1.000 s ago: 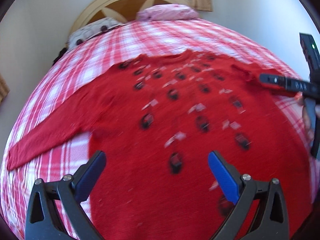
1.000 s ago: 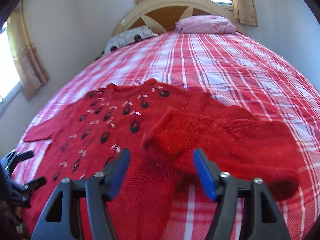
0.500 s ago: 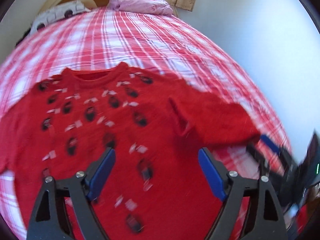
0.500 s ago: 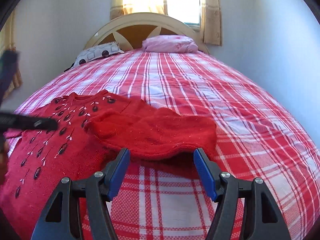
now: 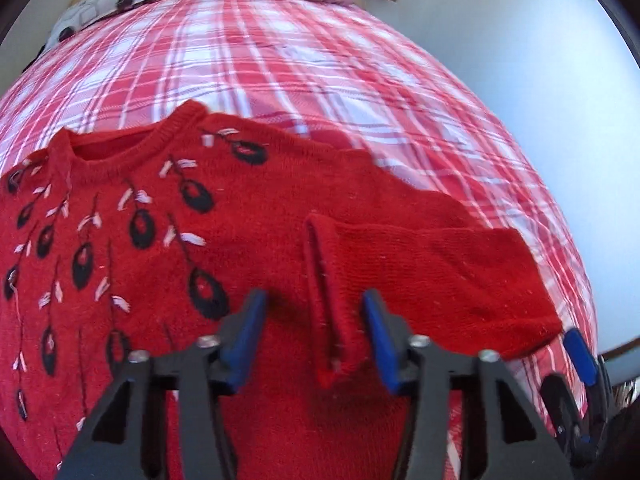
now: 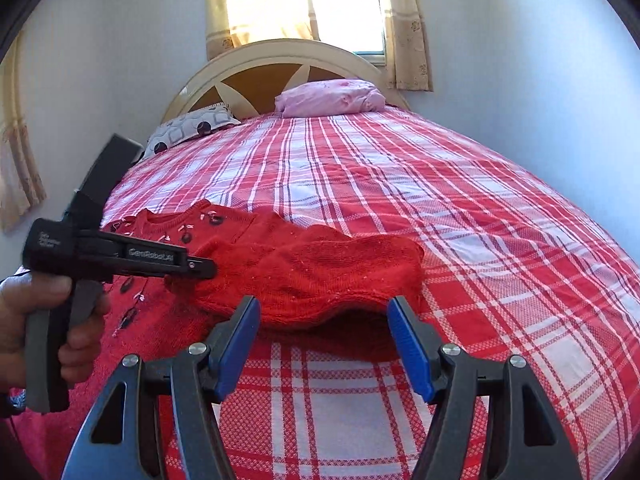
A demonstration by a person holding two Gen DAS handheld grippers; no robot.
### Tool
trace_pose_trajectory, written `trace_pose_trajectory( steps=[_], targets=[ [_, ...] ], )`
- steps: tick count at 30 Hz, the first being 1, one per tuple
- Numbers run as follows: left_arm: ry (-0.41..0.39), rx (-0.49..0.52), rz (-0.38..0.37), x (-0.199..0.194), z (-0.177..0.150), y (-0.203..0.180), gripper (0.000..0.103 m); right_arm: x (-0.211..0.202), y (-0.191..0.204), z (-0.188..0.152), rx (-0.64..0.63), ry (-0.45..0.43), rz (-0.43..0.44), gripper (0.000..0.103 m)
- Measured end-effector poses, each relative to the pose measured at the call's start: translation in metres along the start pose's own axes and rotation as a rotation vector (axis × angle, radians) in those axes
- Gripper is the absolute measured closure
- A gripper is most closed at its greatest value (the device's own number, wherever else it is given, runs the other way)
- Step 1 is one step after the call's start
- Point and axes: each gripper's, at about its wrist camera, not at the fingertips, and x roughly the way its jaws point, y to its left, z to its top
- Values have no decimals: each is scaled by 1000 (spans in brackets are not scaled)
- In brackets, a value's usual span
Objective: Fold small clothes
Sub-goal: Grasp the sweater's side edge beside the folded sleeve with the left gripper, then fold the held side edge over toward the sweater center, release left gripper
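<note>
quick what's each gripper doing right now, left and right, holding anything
Left gripper: jaws just been closing around the red knitted sweater's folded sleeve cuff, pads not yet pressing.
Right gripper: open, empty.

The left claw [image 5: 314, 334] points down and its jaws have just been closing, not yet pinching. The right claw [image 6: 324, 344] hangs half open, holding nothing.

Daylight is streaming through a curtained window [image 6: 344, 4] above a cream, arched wooden headboard [image 6: 280, 68] in a pale-walled bedroom. Beige patterned curtains [image 6: 408, 28] are hanging at either side of the glass, and another curtain [image 6: 18, 168] is showing at the left wall. A red-and-white plaid bedspread [image 6: 440, 208] is covering the bed, with a pink pillow [image 6: 332, 98] and a grey patterned pillow [image 6: 192, 128] lying against the headboard.
</note>
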Motion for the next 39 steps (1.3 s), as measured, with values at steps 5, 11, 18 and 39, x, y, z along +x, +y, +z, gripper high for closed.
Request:
trace_pose_trajectory(
  steps=[5,11,18,39],
  targets=[
    [-19,43,-22,-6,-3,-7,91,-2,0,-2,1,-9,-19,36],
    [-93,30,-34,-34,4,10,95,-4,-6,-2,29,-23,-22,36],
    [-147,-21,-15,-63,6,51,95,-3,-5,-2,25,-21,-34,36],
    [-249,-166,76,-119,-21,158,95,-4,0,-5,3,-25,-62,36]
  ],
)
